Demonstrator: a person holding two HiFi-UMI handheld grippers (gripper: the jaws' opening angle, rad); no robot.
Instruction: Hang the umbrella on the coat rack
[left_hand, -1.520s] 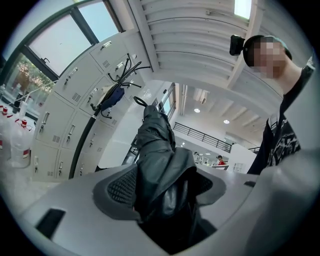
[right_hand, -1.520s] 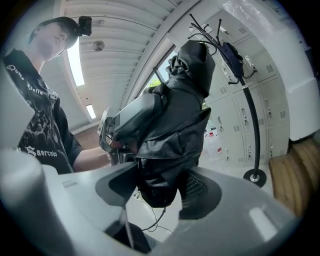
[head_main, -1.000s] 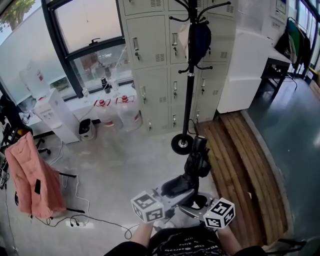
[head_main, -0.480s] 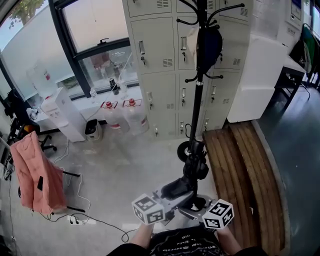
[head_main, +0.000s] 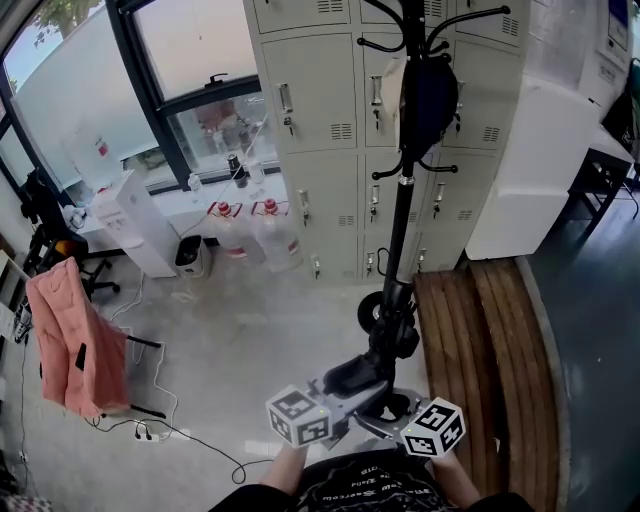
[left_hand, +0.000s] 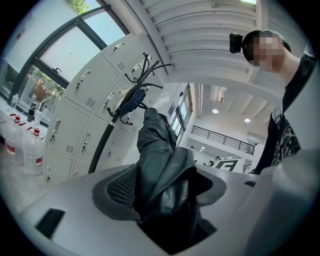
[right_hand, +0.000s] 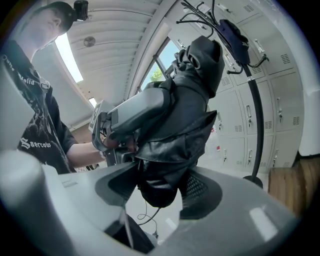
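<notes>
Fingers clamped on umbrella: left gripper, right gripper | coat rack beyond

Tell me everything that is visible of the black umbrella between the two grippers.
The umbrella is black and folded shut, short and thick, with glossy fabric bunched in wrinkles. It is held in the air, pointing away from the person towards the coat rack, which it does not touch. The left gripper and the right gripper both clamp its nearer part; nothing else touches it.

Black printed T-shirt; grey left gripper, grey right gripper.
</notes>
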